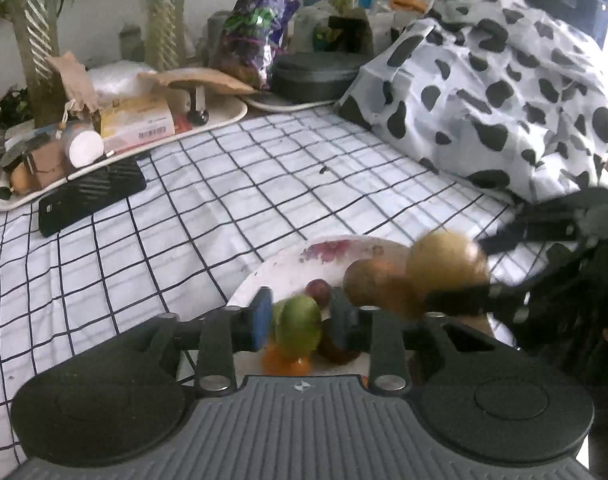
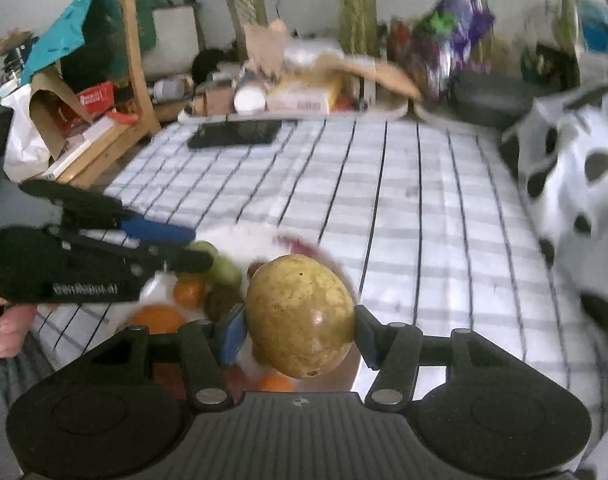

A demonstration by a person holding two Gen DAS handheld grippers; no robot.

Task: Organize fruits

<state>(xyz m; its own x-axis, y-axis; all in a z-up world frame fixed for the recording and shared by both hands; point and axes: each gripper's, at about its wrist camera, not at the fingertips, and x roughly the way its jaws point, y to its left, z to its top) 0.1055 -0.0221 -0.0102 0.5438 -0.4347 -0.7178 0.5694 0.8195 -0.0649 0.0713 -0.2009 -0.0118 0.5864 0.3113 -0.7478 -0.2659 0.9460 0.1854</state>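
The right gripper [image 2: 300, 330] pinches a big yellow-brown fruit [image 2: 300, 316] between its fingers, held above the white plate [image 1: 288, 270] on the checked cloth [image 1: 184, 208]. The left gripper [image 1: 300, 322] clamps a green fruit [image 1: 298, 326] just over the plate, beside a small red fruit [image 1: 319, 290] and an orange [image 2: 158, 318].

fruits [image 2: 188, 292] lie on the plate [image 1: 288, 268] on the tablecloth [image 1: 224, 184], phone [image 2: 235, 133] beyond.

Checked cloth [image 2: 403, 200] beyond plate [image 2: 240, 236] open; spotted bundle [image 2: 575, 168] blocks right, phone [image 2: 236, 134] far-left.
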